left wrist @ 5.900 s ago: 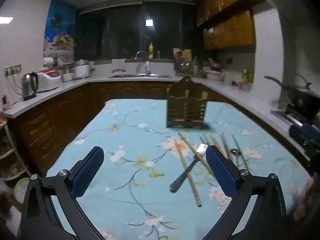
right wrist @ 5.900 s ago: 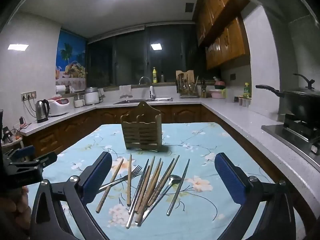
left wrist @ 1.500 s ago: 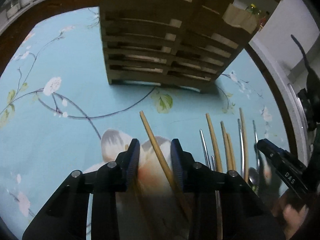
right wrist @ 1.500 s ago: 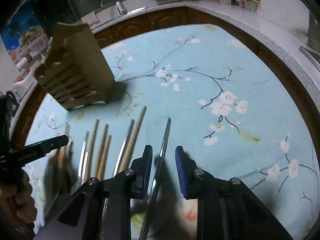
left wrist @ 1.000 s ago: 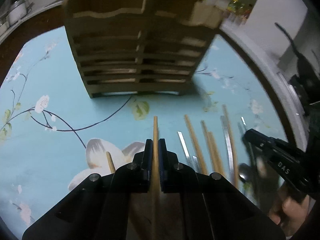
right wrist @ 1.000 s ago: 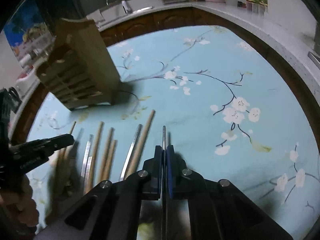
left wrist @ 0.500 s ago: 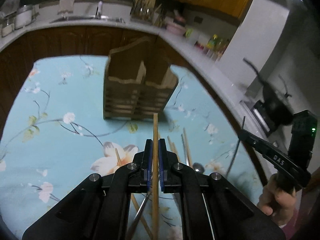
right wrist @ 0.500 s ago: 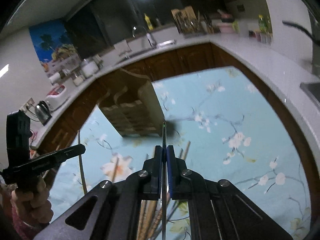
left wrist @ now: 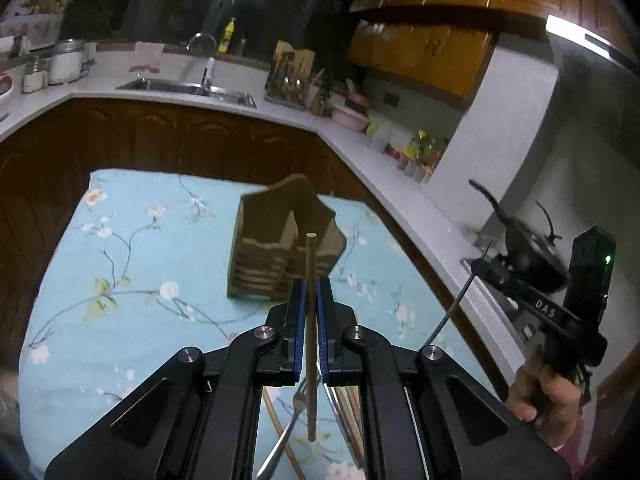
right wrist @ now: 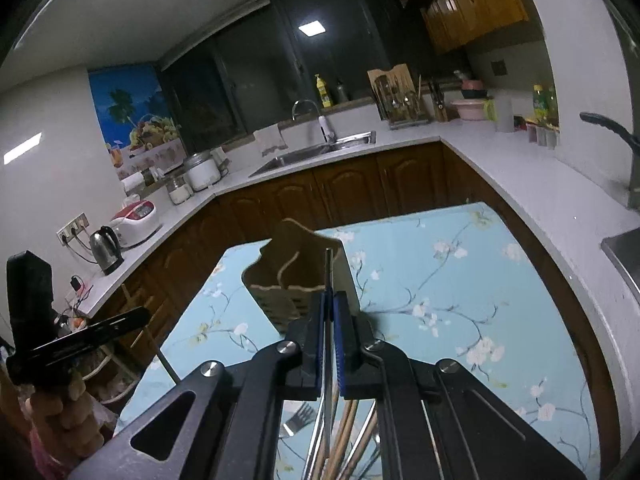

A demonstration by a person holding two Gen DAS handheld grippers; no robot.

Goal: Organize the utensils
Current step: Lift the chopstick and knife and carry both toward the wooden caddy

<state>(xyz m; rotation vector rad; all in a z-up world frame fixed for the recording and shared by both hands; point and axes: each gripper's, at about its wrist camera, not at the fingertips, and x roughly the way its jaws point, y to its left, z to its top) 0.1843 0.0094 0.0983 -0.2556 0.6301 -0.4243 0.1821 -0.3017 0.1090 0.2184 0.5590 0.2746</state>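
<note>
Two chopsticks lifted above the flowered surface point(left wrist: 132, 240).
Left hand-held gripper point(left wrist: 308, 292) clenched a round wooden chopstick point(left wrist: 310, 320); right hand-held gripper point(right wrist: 329, 304) clenched a thin metal chopstick point(right wrist: 328, 276) near the slatted wooden holder point(left wrist: 276, 248).

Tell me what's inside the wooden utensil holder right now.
Nothing sticks up above the wooden utensil holder's rim or center divider; its compartment bottoms are hidden by the walls. The wooden chopstick and metal chopstick remain clamped in tools above the table.

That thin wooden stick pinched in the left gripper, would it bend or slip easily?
The wooden chopstick looks stiff: it stands straight above the left gripper. Being round and smooth, it could probably swivel between the pads or roll if dropped.
</note>
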